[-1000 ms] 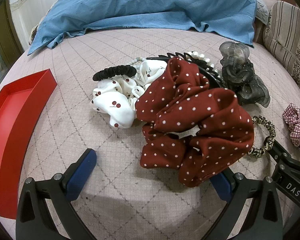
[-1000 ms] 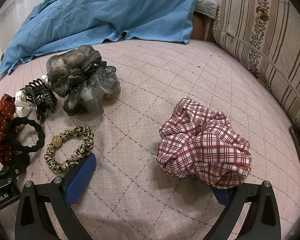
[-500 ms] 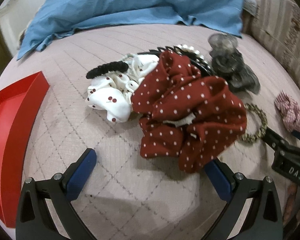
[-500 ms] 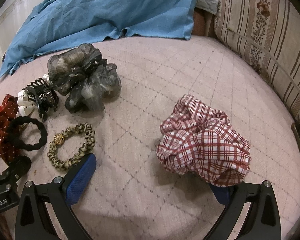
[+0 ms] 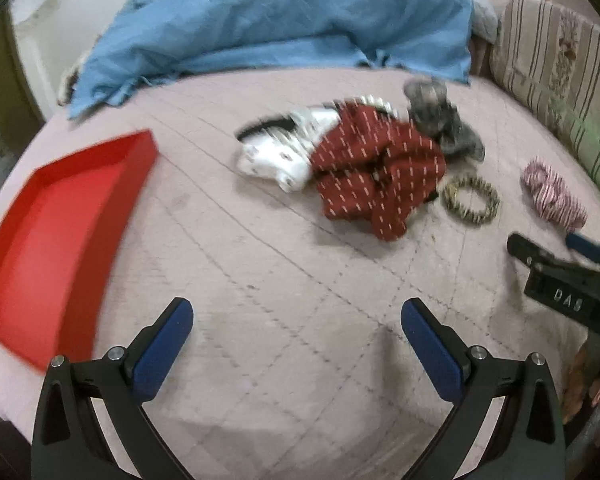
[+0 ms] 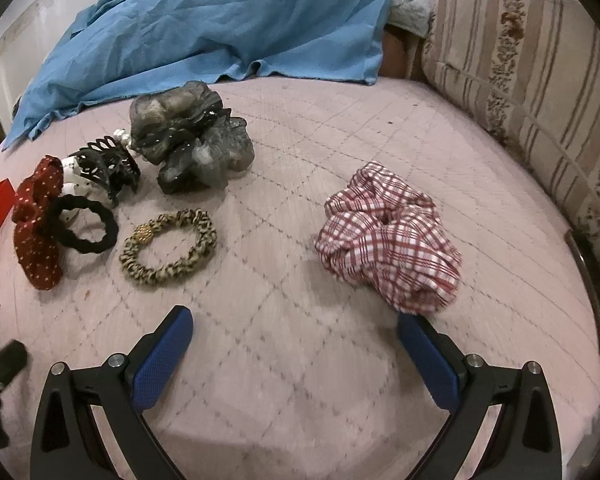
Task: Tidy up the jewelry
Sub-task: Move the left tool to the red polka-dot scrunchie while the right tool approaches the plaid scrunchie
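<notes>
Hair accessories lie in a loose heap on a pink quilted surface. A dark red polka-dot scrunchie (image 5: 376,172) (image 6: 36,220) lies beside a white cherry-print scrunchie (image 5: 276,156), a black hair tie (image 6: 86,224), a black claw clip (image 6: 106,168), a grey sheer scrunchie (image 6: 190,138) and a leopard-print hair tie (image 6: 168,246) (image 5: 470,200). A red plaid scrunchie (image 6: 388,238) (image 5: 552,196) lies apart on the right. A red tray (image 5: 56,228) sits at the left, nothing in it. My left gripper (image 5: 296,336) hangs open over bare quilt. My right gripper (image 6: 294,338) is open too, its right pad (image 6: 424,354) just short of the plaid scrunchie.
A crumpled blue cloth (image 6: 204,20) covers the back. A striped floral cushion (image 6: 532,72) lines the right side. The quilt's edge drops off at the left, behind the tray. Bare quilt lies between the heap and both grippers.
My left gripper has pulled back and up from the red polka-dot scrunchie, which stays on the quilt. My right gripper has also drawn back from the plaid scrunchie. Both stay open.
</notes>
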Demonstrator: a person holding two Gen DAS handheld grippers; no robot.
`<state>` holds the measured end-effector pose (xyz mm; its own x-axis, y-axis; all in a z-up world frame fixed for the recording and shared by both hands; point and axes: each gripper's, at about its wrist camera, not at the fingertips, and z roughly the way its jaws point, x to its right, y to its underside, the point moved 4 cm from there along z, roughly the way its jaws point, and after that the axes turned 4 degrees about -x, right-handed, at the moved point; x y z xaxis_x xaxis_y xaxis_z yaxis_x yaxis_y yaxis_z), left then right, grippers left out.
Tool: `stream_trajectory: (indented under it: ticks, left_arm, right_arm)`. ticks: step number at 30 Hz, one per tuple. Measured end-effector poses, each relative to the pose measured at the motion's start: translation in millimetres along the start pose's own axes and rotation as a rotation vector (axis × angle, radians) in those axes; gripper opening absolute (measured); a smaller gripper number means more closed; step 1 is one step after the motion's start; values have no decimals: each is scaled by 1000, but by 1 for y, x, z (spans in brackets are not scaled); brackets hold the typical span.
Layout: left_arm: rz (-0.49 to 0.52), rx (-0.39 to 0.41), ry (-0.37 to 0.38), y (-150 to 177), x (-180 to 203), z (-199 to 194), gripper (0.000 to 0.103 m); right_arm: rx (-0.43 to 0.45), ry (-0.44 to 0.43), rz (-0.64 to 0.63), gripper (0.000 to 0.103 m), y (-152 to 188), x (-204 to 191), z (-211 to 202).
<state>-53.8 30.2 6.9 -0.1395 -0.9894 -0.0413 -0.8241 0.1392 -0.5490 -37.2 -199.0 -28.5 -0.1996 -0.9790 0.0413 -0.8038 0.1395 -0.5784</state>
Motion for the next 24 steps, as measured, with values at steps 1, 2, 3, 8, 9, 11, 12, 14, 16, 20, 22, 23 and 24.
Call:
stream_trajectory:
  ticks: [1, 2, 3, 8, 9, 11, 12, 14, 16, 20, 22, 23, 24]
  left_arm:
    - [-8, 18, -4, -1, -2, -7, 103]
    - [-15, 34, -3, -3, -7, -15, 103]
    - [-19, 50, -3, -5, -9, -22, 103]
    - [-24, 123, 3, -7, -12, -50, 103]
    - [-22, 126, 1, -7, -12, -54, 103]
    - [-7, 138, -1, -6, -11, -61, 103]
    - [-7, 150, -11, -5, -11, -65, 103]
    - [-12, 177, -23, -4, -14, -75, 103]
    - [-16, 189, -34, -3, -15, -81, 103]
    - [-37, 229, -36, 0, -18, -96, 103]
    - [-52, 240, -36, 1, -20, -102, 103]
    - [-59, 243, -35, 1, -21, -103, 103]
    - [-69, 245, -35, 2, -22, -105, 103]
  right_arm:
    - [7, -13, 14, 103, 1, 1, -4]
    - [19, -30, 32, 102, 3, 1, -9]
    - [34, -38, 47, 102, 4, 2, -14]
    - [131, -15, 70, 102, 11, 2, -42]
    - [142, -10, 76, 102, 12, 3, -46]
    - [153, 9, 91, 102, 14, 7, -52]
    - [158, 23, 102, 102, 15, 10, -56]
    - [166, 32, 123, 102, 16, 16, -60]
    - [178, 38, 150, 102, 17, 24, -65]
    - [185, 53, 164, 102, 20, 29, -71]
    - [191, 58, 157, 102, 21, 29, -75]
    - [195, 60, 153, 102, 22, 29, -76]
    - [199, 62, 147, 102, 23, 28, -78]
